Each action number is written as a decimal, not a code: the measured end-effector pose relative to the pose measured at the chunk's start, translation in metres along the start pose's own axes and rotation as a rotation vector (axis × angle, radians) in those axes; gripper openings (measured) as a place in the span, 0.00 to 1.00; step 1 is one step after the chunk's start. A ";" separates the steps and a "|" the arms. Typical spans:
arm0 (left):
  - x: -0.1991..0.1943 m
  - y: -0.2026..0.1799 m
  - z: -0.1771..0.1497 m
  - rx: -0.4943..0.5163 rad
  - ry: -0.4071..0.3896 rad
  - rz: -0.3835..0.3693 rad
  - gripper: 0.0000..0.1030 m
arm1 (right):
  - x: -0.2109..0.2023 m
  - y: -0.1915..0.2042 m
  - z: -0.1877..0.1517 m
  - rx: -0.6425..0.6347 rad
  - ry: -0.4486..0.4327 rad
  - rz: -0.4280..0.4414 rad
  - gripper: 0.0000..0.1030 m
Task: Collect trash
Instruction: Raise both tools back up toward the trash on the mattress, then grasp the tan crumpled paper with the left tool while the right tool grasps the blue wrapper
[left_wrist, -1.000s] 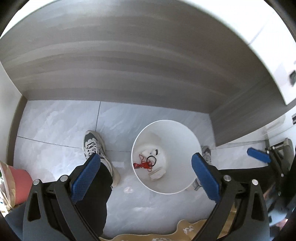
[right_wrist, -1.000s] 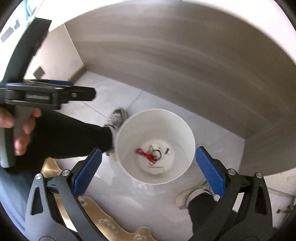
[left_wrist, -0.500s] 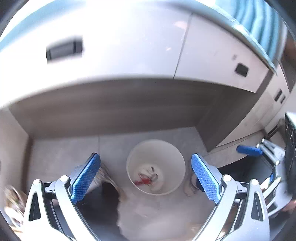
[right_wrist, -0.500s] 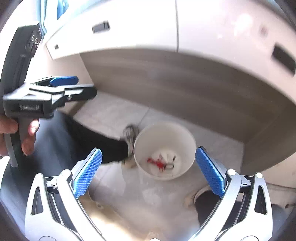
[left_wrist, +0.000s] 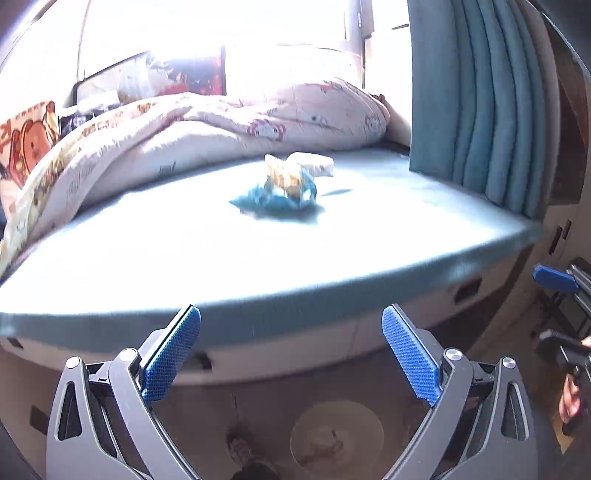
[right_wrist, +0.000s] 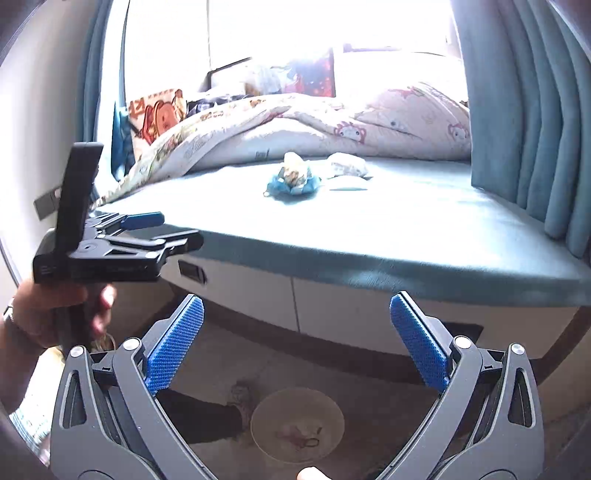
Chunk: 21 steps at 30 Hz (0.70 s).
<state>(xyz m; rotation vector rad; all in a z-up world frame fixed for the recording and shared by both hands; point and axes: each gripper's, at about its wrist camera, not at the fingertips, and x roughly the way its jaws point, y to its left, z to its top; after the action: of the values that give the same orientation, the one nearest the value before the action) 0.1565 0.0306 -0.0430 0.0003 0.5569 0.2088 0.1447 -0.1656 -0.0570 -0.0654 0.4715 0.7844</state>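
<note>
Both tools are held wide open with nothing gripped: the left tool (left_wrist: 291, 350) and right tool (right_wrist: 296, 341) are aimed at the bed (right_wrist: 406, 236). Crumpled blue-and-yellow wrapper trash (left_wrist: 284, 192) is left on the mattress, just beside a white wad (right_wrist: 347, 165). The white bin (right_wrist: 297, 424) is seen on the floor below.
</note>
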 end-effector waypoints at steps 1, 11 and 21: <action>0.006 0.000 0.010 0.000 -0.004 0.000 0.94 | -0.003 -0.001 0.005 0.000 0.000 -0.004 0.95; 0.080 0.001 0.090 -0.048 0.037 -0.023 0.93 | 0.023 -0.029 0.044 -0.040 -0.012 -0.017 0.95; 0.154 0.001 0.122 -0.042 0.130 -0.039 0.60 | 0.055 -0.056 0.075 -0.017 -0.041 0.031 0.95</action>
<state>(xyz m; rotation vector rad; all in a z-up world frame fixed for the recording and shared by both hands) 0.3482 0.0685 -0.0204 -0.0656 0.6809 0.1829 0.2459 -0.1517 -0.0197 -0.0575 0.4276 0.8182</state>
